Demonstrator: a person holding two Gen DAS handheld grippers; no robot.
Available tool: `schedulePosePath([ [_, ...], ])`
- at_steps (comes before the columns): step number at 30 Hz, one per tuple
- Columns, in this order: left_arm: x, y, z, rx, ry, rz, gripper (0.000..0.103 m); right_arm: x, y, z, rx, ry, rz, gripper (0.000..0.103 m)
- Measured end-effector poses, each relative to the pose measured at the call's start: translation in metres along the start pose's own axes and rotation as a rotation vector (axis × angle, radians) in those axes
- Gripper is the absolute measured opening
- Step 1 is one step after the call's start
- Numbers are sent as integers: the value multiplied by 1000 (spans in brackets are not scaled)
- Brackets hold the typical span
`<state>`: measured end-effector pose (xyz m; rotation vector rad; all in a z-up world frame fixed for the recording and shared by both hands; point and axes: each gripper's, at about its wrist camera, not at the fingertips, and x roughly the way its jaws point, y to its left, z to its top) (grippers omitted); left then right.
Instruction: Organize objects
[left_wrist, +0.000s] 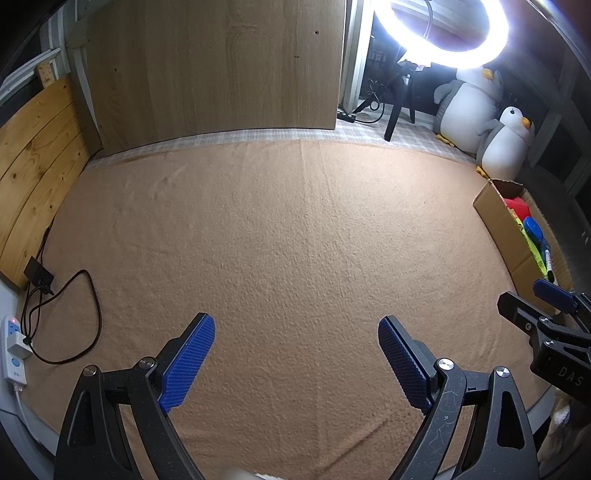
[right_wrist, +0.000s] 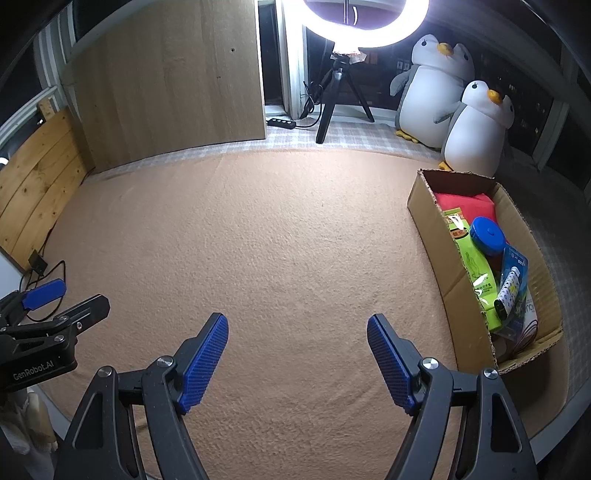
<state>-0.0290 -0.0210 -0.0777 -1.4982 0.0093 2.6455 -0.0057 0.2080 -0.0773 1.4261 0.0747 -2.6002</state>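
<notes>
On the body of the left gripper (right_wrist: 59, 293), seen at the left edge of the right wrist view, white lettering reads "GenRobot.AI"; the right gripper (left_wrist: 532, 295), at the right edge of the left wrist view, shows only the letters "DAS". Print on the packets in the cardboard box (right_wrist: 430, 218) is too small to read.

Two grippers are in view, each with two blue ribbed pads. Both hang with their jaws spread wide over the bare peach blanket (right_wrist: 295, 240), nothing between the pads and nothing touched.

One open cardboard box sits on the blanket's right side, near the right gripper. Packed in it are one folded red cloth (right_wrist: 465, 205) at the far end, one long lime-green package (right_wrist: 476, 266) along the near wall, one round blue lidded container (right_wrist: 487, 234) lying on the pile, and one small white tube with dark dots (right_wrist: 508, 288) on a blue blister pack. Further items under these cannot be made out.

Behind the box stand two plush penguins (right_wrist: 476, 133), the smaller in front of the larger and touching it. One lit ring light (right_wrist: 364, 26) on a black tripod stands at the back, beside one pale wood panel (right_wrist: 170, 81). At the left edge lie one white power strip (left_wrist: 13, 350) and black cables (left_wrist: 85, 314)
</notes>
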Motion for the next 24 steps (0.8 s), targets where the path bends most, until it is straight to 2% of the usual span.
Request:
schedulePosePath([
  [24,29,-9,2,25,33,-3,93,23,-7,0,21,38,-8,74],
])
